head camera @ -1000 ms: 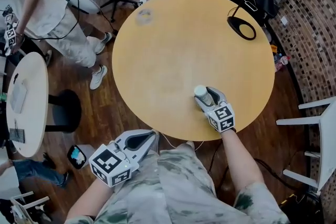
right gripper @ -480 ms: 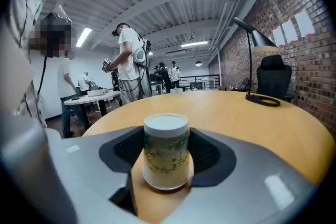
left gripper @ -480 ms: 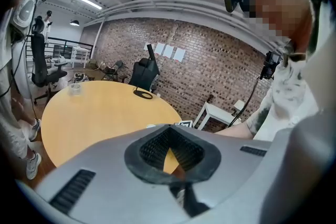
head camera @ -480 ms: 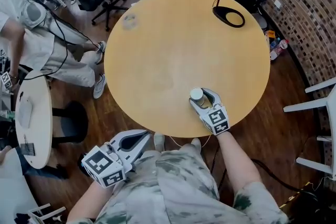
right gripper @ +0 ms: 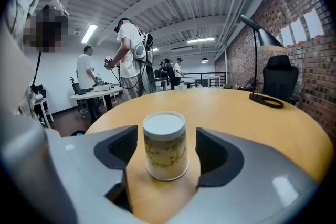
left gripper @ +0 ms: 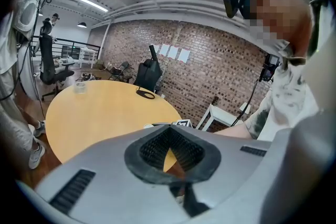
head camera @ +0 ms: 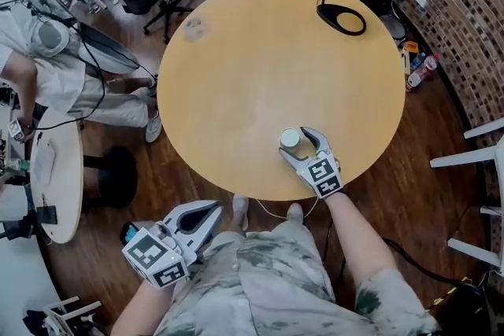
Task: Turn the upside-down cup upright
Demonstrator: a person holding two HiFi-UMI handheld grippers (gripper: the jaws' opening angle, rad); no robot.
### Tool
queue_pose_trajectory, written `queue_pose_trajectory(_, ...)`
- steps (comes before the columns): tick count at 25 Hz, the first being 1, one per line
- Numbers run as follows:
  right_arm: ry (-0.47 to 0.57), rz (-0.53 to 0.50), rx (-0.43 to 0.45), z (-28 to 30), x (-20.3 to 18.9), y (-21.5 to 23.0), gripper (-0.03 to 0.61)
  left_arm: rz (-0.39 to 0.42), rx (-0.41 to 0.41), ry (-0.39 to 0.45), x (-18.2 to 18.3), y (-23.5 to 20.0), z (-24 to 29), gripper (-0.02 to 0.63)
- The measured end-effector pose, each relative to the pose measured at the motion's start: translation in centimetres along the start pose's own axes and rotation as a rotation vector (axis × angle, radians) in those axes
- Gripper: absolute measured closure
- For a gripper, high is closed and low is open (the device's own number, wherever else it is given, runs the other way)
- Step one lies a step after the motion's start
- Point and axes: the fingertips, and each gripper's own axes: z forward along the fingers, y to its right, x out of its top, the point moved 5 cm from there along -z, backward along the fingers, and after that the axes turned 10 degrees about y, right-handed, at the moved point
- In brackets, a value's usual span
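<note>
The cup (right gripper: 165, 145) is seen standing upside down on the desk (head camera: 260, 67). Its long axis is vertical, its mouth is set flat on the wood and its closed base is turned up. No tilt can be made out in the right gripper view.

It is a paper cup, narrow at the white, flat base and flared towards the rim below. The pale wall is marked with a faint yellow-green pattern (too blurred to be read). From the head view only the round white base is shown.

The cup is placed close to the near edge of the round, tan desk, a little right of its middle. It is well apart from the black lamp (head camera: 341, 18) at the far right and the small clear container (head camera: 194, 29) at the far left.

The right tongs (head camera: 294, 140) are laid low over the desk with the cup between the jaws. The jaws are opening, and a strip of bare wood is visible on each side between pad and cup wall, so nothing is gripped.

The left tongs (head camera: 214, 208) are held off the desk at the near left, over the wooden floor (head camera: 189, 185). Their jaw tips are brought together and nothing is held.
</note>
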Motion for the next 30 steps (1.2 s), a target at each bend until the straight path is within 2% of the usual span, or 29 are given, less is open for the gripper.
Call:
queue_pose_trajectory(5,-0.027,-0.017,-0.03,-1.9,0.9,-0.5,0.23,-0.001,0.03,0.011,-1.2,0.1,-1.4,0.607)
queue_pose_trajectory(10,-0.088,-0.003,-0.135,-7.3,2.0,-3.2,0.232,0.023,-0.032,0.014,-2.1,0.9,-3.2,0.607)
queue_pose_trajectory(13,-0.135,-0.069,-0.155,-8.9,3.4,-9.2,0.241,0.071,-0.108,0.009,-2.8,0.1,-6.4,0.607)
queue_pose_trajectory(17,-0.139,-0.052,-0.087,-10.1,4.6,-20.1,0.244,0.095,-0.114,-0.011,-5.3,0.6,-12.5,0.607)
queue_pose_trajectory(25,-0.118,0.12,-0.238,-18.9,5.3,-37.3,0.244,0.106,-0.359,-0.107,-11.4,2.7,-19.1,0.607)
queue_pose_trajectory(30,-0.149,0.127,-0.307,-25.5,7.0,-43.8,0.244,0.115,-0.479,-0.085,-12.8,6.1,-21.7,0.607)
